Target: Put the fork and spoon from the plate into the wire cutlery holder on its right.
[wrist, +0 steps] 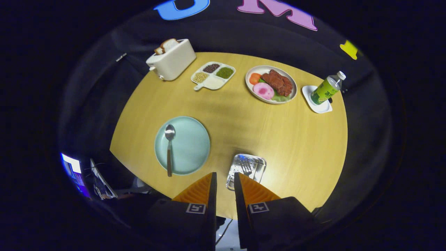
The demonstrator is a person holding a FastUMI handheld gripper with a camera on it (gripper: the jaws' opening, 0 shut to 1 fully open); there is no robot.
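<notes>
The single fisheye view rides on the hand-held gripper and looks steeply down from high above the near edge of the round yellow wooden table, taking in almost the whole top. Its two fingers, a narrow gap apart and holding nothing, rise at the near edge, with the pale green round plate just ahead to their left and the shiny wire cutlery holder just ahead to their right. It faces the far side, where the white toaster, the white divided tray, the white oval food plate and the green plastic bottle look small and distant.
</notes>
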